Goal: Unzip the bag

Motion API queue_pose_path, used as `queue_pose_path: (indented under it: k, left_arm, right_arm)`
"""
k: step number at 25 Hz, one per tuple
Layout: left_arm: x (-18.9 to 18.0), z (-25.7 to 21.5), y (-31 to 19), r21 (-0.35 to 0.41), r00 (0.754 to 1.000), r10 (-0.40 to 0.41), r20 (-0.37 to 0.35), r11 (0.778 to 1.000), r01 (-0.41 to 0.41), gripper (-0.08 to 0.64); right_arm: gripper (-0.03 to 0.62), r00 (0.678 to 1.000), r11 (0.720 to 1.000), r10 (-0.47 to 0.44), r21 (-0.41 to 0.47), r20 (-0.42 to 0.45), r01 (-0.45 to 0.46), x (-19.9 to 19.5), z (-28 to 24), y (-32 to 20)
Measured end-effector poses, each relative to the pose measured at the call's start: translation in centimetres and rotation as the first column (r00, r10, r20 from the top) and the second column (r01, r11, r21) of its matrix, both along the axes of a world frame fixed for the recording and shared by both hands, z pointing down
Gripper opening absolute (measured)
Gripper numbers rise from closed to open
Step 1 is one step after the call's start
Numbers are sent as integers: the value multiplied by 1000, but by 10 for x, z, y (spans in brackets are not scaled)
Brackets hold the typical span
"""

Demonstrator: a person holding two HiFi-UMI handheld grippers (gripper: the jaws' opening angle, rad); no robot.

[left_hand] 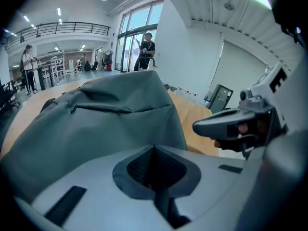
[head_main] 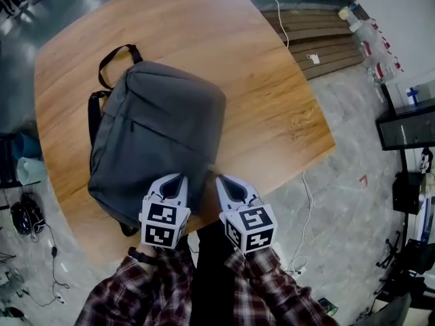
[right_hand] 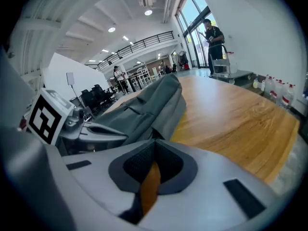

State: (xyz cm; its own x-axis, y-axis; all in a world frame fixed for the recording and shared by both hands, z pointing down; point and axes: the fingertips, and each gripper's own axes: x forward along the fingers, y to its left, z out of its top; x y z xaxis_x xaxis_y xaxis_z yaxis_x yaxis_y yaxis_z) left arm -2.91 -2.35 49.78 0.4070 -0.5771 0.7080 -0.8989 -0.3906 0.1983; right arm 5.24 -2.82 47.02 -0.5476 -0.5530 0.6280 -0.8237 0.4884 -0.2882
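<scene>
The grey bag (head_main: 156, 134) is lying flat on the worktop (head_main: 272, 107) — left tool (head_main: 180, 177) and right tool (head_main: 219, 179) both pinched closed, empty, at its near edge.

You've got two grippers in play: one left gripper (head_main: 179, 177) and one right gripper (head_main: 222, 179). Each carries one marker cube, so that's two: left cube (head_main: 163, 224), right cube (head_main: 251, 228). One bag (head_main: 153, 138), with one top handle (head_main: 115, 54), on one table (head_main: 272, 94). Two people in the background: one person by the windows (left_hand: 147, 44), one person further left (left_hand: 27, 64). The bottles (head_main: 372, 46) on the floor are too small for an exact count, at least three.
</scene>
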Motion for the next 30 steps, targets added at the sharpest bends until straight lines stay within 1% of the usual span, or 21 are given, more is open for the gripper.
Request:
queue_pose_path:
  k: [3, 5, 7, 8, 10, 13, 17, 18, 19, 21, 22, 23, 26, 30]
  left_arm:
    - [1, 3, -2, -10, 1000, 5, -9, 1000, -5, 6]
    - [0, 4, -2, -12, 1000, 6, -8, 1000, -6, 6]
    - [0, 4, -2, -14, 1000, 5, -10, 1000, -5, 6]
    - [0, 4, -2, -15, 1000, 4, -12, 1000, -4, 6]
    - [0, 5, -2, -18, 1000, 5, -20, 1000, -5, 6]
    - [0, 6, -2, -19, 1000, 3, -27, 1000, -4, 6]
    - [0, 5, -2, -17, 1000, 3, -26, 1000, -4, 6]
    - [0, 6, -2, -16, 1000, 3, -25, 1000, -4, 6]
    - [0, 6, -2, -15, 1000, 3, -25, 1000, -3, 6]
    - [0, 7, -1, -14, 1000, 2, -25, 1000, -3, 6]
    - [0, 7, -1, -14, 1000, 3, -26, 1000, -3, 6]
    - [1, 7, -1, -13, 1000, 3, -27, 1000, -3, 6]
    - [1, 7, -1, -13, 1000, 2, -29, 1000, -3, 6]
    - [0, 8, -1, -13, 1000, 1, -25, 1000, -1, 6]
  right_arm:
    - [11, 997, 997, -63, -39, -33, 62, 0, 20, 1]
    - [11, 987, 989, -143, -48, -69, 140, -3, 30, 2]
    - [12, 961, 968, -251, -49, -112, 247, -7, 40, 1]
    - [23, 940, 950, -311, -50, -141, 307, -9, 44, 0]
    - [79, 877, 900, -433, -57, -208, 431, -12, 53, 0]
    - [91, 762, 803, -583, -58, -282, 593, -19, 59, 0]
    - [91, 631, 678, -703, -43, -328, 734, -29, 58, 1]
    - [91, 607, 655, -721, -44, -335, 754, -30, 59, 1]
    - [89, 591, 639, -735, -48, -333, 767, -31, 60, 2]
    - [82, 582, 626, -752, -61, -310, 777, -31, 61, 4]
    - [46, 585, 628, -754, -66, -300, 776, -30, 60, 4]
    - [34, 592, 634, -751, -68, -294, 770, -29, 60, 5]
    - [32, 629, 668, -728, -78, -272, 740, -24, 59, 5]
    - [31, 680, 709, -701, -112, -216, 696, -21, 56, 7]
